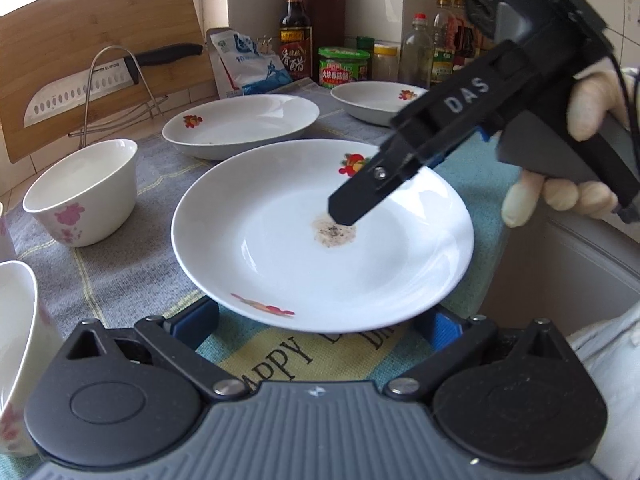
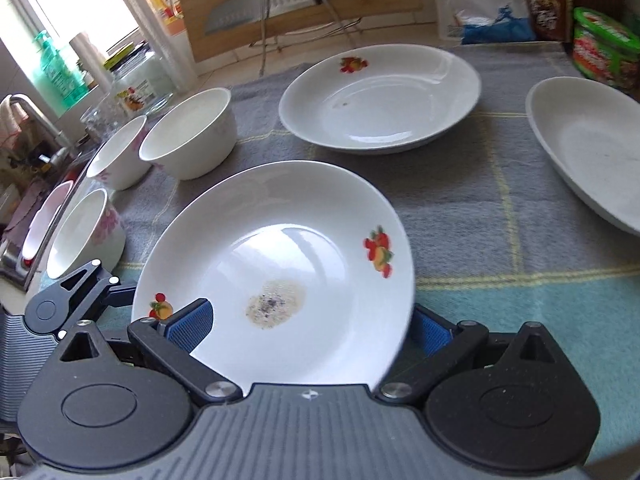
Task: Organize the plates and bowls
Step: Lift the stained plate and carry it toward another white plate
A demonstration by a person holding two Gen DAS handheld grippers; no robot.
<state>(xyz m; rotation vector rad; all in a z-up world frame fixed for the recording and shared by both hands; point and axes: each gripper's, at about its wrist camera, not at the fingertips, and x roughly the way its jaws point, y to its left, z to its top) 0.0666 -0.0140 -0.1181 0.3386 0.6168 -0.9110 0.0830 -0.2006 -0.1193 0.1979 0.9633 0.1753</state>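
the right claw [image 2: 308,324] straddles the dirty plate [image 2: 280,264] at its 6 o'clock rim, not yet clamped; left claw [image 1: 320,320] gapes empty. bite the rim squarely before lifting.

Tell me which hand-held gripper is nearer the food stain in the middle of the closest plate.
Right. The right hand-held gripper hangs just over the stain; the left hand-held gripper sits at the plate near rim.
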